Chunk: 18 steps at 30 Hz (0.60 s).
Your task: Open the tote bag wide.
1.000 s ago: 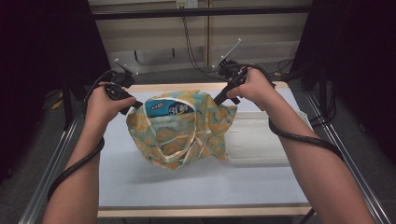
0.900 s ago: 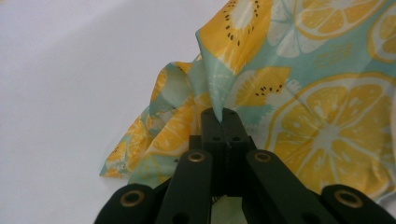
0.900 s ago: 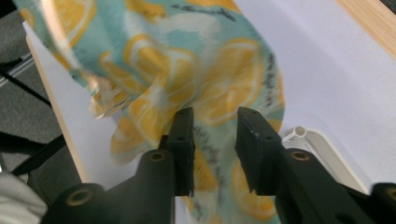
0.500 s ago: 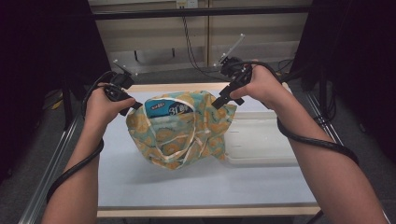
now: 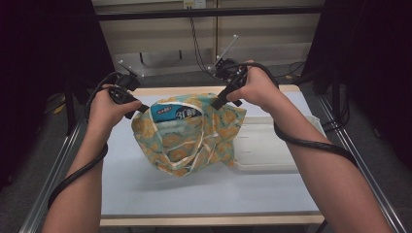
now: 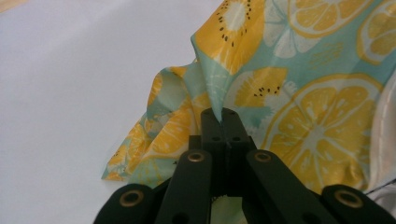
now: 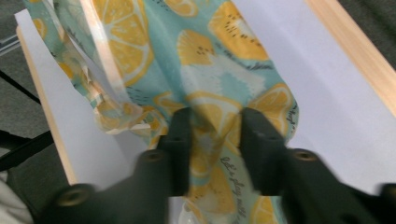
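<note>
The left hand-held gripper (image 6: 221, 116) is pinched tight on an edge of the bag (image 5: 189, 133), holding that side of the mouth up off the bench (image 5: 145, 194); the right hand-held gripper (image 7: 215, 135) has the cloth of the opposite rim between its jaws, which stand apart – whether the pads press it I cannot tell. The two holds seem meant to spread the mouth, where a blue packet (image 5: 174, 111) sticks out; the bag's bottom rests on the bench, just beside a white tray (image 5: 272, 145). The right jaws have just been closing, cloth between them. Compared with a second ago the right hand is a little higher and the rim is pulled wider – the left side looks unchanged.
</note>
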{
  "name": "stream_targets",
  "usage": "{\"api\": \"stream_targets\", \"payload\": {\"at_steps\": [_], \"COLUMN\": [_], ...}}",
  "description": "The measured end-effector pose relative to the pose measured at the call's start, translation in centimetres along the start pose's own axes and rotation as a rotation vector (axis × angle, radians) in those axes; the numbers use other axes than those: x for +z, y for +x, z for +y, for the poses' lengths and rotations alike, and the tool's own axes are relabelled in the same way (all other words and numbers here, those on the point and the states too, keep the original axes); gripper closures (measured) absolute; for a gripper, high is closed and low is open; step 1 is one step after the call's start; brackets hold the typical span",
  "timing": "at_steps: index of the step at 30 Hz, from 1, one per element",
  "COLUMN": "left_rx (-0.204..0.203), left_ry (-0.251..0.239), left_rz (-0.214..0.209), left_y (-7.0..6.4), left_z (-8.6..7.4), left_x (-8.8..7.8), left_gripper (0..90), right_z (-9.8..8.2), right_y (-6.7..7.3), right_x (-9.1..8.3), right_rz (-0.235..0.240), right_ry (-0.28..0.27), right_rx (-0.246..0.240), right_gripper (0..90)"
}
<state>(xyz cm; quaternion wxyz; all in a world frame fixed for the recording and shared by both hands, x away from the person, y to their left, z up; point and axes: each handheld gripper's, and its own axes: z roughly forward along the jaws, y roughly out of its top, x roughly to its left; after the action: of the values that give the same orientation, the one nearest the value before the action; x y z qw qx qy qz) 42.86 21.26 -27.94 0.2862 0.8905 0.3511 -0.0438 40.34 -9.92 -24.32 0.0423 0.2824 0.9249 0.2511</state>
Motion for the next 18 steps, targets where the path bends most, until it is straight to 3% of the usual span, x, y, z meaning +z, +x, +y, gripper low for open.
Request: {"api": "stream_targets", "payload": {"at_steps": [2, 6, 10, 18], "left_rx": [0.002, 0.005, 0.0, 0.006], "left_ry": [0.009, -0.001, -0.003, 0.0], "left_rz": [0.003, 0.004, 0.008, 0.009], "left_y": [0.0, 0.0, -0.1, -0.3], "left_z": [-0.1, -0.2, -0.2, 0.1], "left_x": [0.0, -0.1, 0.0, 0.2], "left_gripper": [90.0, 90.0, 90.0, 90.0], "right_z": [0.1, 0.2, 0.1, 0.8], "right_y": [-0.1, -0.3, -0.5, -0.8], "right_x": [0.0, -0.7, -1.4, -2.7], "right_rz": [-0.003, 0.007, 0.023, 0.053], "right_ry": [0.01, -0.007, -0.005, -0.055], "right_rx": [-0.009, 0.024, 0.037, 0.068], "right_gripper": [79.3, 87.2, 89.5, 90.0]}}
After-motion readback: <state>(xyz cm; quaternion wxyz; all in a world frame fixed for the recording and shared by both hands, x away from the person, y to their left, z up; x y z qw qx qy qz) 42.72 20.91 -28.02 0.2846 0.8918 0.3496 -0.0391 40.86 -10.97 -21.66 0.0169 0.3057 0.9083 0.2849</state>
